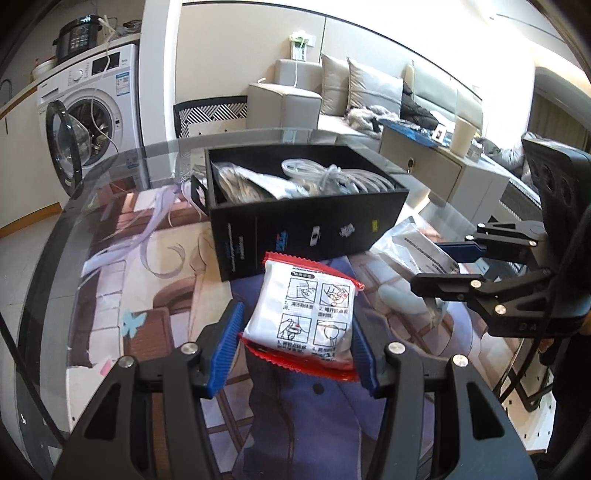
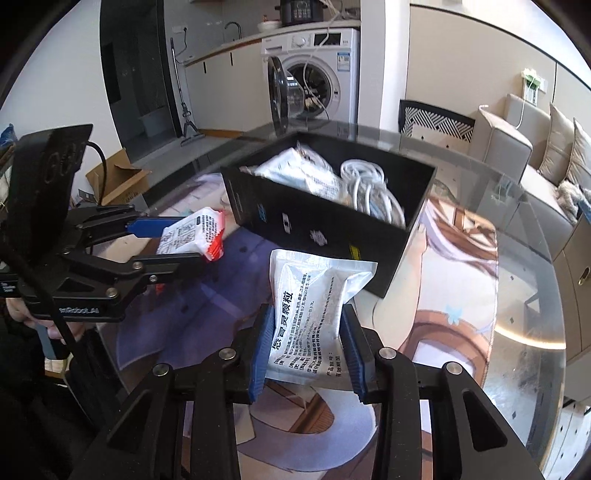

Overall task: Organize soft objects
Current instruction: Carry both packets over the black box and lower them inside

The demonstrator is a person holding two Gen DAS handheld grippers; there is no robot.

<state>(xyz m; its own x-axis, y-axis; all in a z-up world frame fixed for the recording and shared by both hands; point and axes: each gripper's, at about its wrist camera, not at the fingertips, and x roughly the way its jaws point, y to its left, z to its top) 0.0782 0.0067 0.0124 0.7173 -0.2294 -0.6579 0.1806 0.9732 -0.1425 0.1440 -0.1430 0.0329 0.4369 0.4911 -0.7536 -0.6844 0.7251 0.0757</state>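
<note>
each claw is clamped on one soft pack above the counter (image 1: 110,206), the left claw (image 1: 293,347) on the red-edged packet (image 1: 303,317) and the right claw (image 2: 306,347) on the silver pouch (image 2: 314,295), probably so both can go into the black box (image 2: 332,221).

This is a lived-in home, an open-plan flat where living room and laundry corner share one space. A white front-loading washing machine (image 2: 317,74) stands with its round glass door swung open, a black electric pressure cooker (image 1: 77,37) on the counter above it. Beside it run pale cabinets with a curved sink tap (image 2: 233,29). A beige upholstered sofa (image 1: 332,99) carries grey satin cushions (image 1: 373,88) and strewn clothes. A round glass dining table (image 1: 48,236) fills the foreground.
</note>
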